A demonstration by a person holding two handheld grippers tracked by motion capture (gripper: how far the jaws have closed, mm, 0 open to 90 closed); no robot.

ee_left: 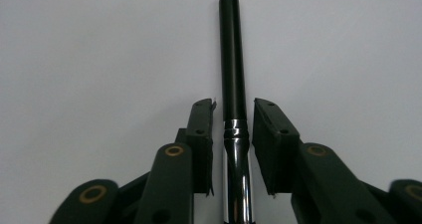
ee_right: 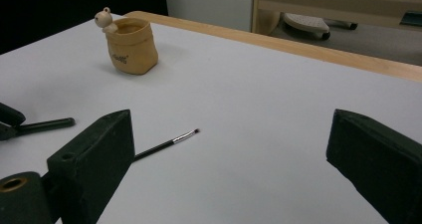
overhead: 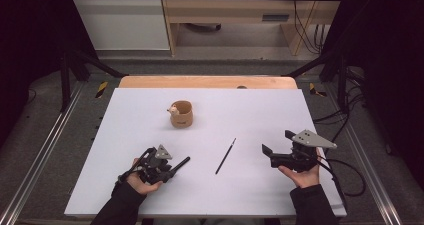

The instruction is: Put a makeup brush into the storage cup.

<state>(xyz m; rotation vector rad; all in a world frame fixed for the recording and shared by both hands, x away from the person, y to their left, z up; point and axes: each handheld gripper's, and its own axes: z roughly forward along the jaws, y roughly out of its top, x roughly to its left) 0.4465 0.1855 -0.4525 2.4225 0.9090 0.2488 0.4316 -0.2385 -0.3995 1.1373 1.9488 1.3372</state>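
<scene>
1. On the white sheet [overhead: 250,110] that covers the table, I see my left gripper [overhead: 172,170] near the front left, lying low on the surface.
2. Between its jaws is a black handle [ee_left: 232,59] with a chrome ferrule. In the left gripper view a thin gap shows on each side, so the pads lie close around it and I cannot see them press it.
3. My right gripper [overhead: 277,146] is at the front right, its jaws wide apart with nothing between them.
4. A thin brush [overhead: 225,156] lies flat on the sheet between the two grippers, apart from both.
5. A tan pot [overhead: 182,114] with a small animal figure on its rim stands upright farther back, near the middle.
6. The wooden edge [overhead: 207,82] of the table shows behind the sheet.
7. Beyond it are a grey floor, a pale wooden cabinet [overhead: 235,10] and black cables [overhead: 307,30].
</scene>
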